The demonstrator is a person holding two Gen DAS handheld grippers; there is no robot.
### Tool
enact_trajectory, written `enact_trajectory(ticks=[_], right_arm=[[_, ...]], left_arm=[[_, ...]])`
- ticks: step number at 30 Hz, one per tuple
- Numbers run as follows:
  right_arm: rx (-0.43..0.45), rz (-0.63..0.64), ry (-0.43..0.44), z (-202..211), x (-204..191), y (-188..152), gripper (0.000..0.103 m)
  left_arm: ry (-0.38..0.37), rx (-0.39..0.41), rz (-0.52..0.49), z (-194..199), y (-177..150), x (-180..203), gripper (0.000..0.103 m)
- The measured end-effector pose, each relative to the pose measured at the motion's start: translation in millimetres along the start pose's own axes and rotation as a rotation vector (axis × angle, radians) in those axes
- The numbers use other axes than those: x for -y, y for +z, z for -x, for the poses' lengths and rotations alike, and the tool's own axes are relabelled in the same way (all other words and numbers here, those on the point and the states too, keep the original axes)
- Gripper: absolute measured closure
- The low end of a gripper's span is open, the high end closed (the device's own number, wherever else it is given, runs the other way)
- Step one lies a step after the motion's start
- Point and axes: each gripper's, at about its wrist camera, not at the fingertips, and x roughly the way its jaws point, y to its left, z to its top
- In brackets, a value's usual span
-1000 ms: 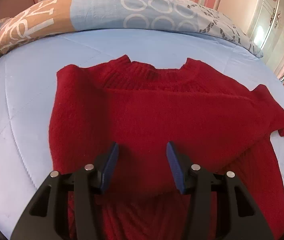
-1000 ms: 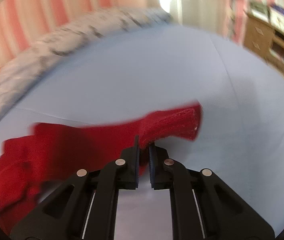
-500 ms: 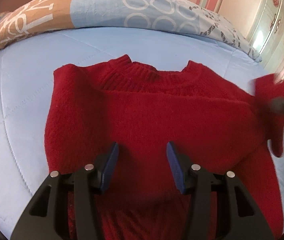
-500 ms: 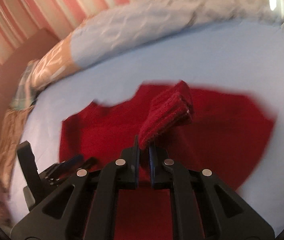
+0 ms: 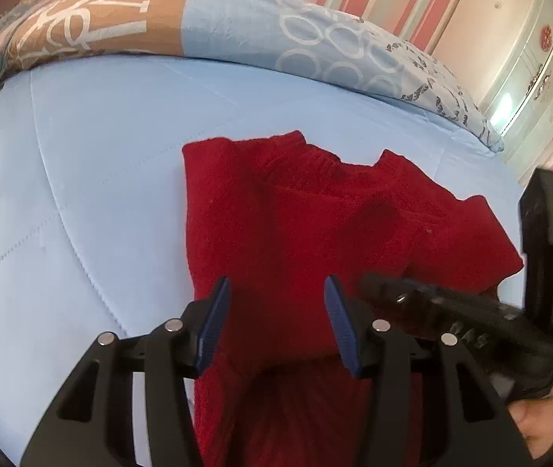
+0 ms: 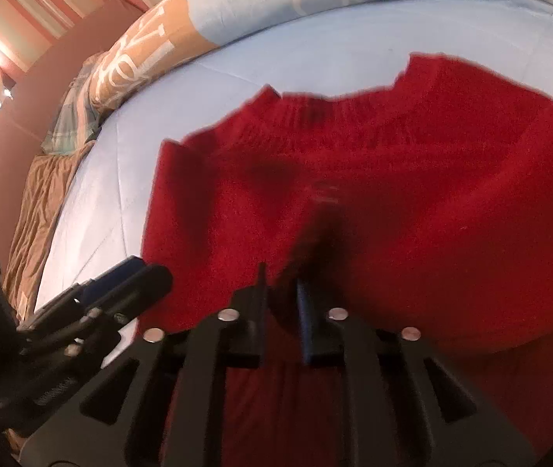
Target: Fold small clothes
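Note:
A red knitted sweater (image 5: 296,225) lies flat, neck away from me, on the light blue bed (image 5: 101,194). Its right sleeve (image 5: 432,249) is folded in across the body. My left gripper (image 5: 278,303) hovers open over the sweater's lower left part, with nothing between its blue pads. From the right, my right gripper (image 5: 377,288) reaches in low over the middle of the sweater (image 6: 393,194). In the right wrist view its jaws (image 6: 281,295) are opening a narrow gap, with red sleeve cloth lying loose at the tips. The left gripper (image 6: 136,272) shows at the left edge.
A rolled patterned quilt (image 5: 237,27) runs along the far side of the bed. A brown blanket (image 6: 31,214) hangs off the bed's left end. White wardrobe doors (image 5: 529,58) stand at the far right. A hand (image 5: 537,428) holds the right gripper's handle.
The right gripper carried the sleeve from the far right across the sweater's body, lowered it there, and its jaws have parted. The left gripper drew back and leftwards, staying open.

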Motion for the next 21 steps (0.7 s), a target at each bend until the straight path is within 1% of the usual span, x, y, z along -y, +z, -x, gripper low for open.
enact_trajectory(ticks=[1, 2, 4, 5, 7, 9, 10, 12, 13, 15, 16, 18, 19, 20, 21], right_arm=[[0.008, -0.007, 0.045, 7.6, 1.7, -2.4, 0.057], [0.02, -0.014, 0.057, 15.7, 3.5, -4.1, 0.05], [0.078, 0.005, 0.039, 43.5, 10.3, -7.8, 0.034], [0.104, 0.019, 0.013, 55.3, 13.8, -10.4, 0.034], [0.127, 0.045, -0.059, 73.3, 23.6, -17.3, 0.034], [0.147, 0.036, -0.107, 90.7, 42.1, -28.0, 0.034], [0.154, 0.023, -0.116, 96.7, 51.4, -31.7, 0.034], [0.163, -0.009, -0.134, 106.9, 71.3, -37.9, 0.034], [0.169, -0.035, -0.142, 112.3, 83.5, -42.3, 0.034], [0.177, -0.074, -0.138, 118.1, 100.5, -48.0, 0.034], [0.178, -0.101, -0.138, 119.5, 109.6, -50.6, 0.034], [0.185, -0.131, -0.144, 123.9, 121.4, -55.0, 0.034], [0.187, -0.136, -0.145, 127.9, 126.4, -56.8, 0.034], [0.188, -0.14, -0.148, 129.1, 129.5, -57.6, 0.034], [0.19, -0.141, -0.15, 130.3, 131.9, -58.4, 0.034]], left_arm=[[-0.018, -0.003, 0.005, -0.5, -0.3, 0.7, 0.053], [-0.037, -0.001, 0.012, -0.3, -0.5, 0.8, 0.051], [-0.066, -0.013, 0.037, -5.7, -0.1, 3.1, 0.051], [-0.072, -0.014, 0.042, -7.7, -0.3, 5.2, 0.051], [-0.095, -0.014, 0.056, -10.9, -1.5, 12.6, 0.051], [-0.135, 0.002, 0.071, -10.0, -2.4, 21.1, 0.051], [-0.146, 0.018, 0.079, -9.0, -2.8, 27.5, 0.051], [-0.143, 0.041, 0.099, -9.3, -2.2, 35.5, 0.05], [-0.153, 0.048, 0.127, -12.1, -0.5, 38.4, 0.048], [-0.154, 0.046, 0.174, -20.2, 3.7, 41.3, 0.047], [-0.137, 0.041, 0.193, -27.0, 6.6, 42.7, 0.047], [-0.12, 0.026, 0.204, -41.1, 12.2, 43.7, 0.052], [-0.1, 0.026, 0.193, -45.1, 13.8, 44.2, 0.085], [-0.075, 0.022, 0.177, -48.0, 15.6, 44.2, 0.095], [-0.075, 0.017, 0.167, -49.2, 17.5, 43.5, 0.095]])
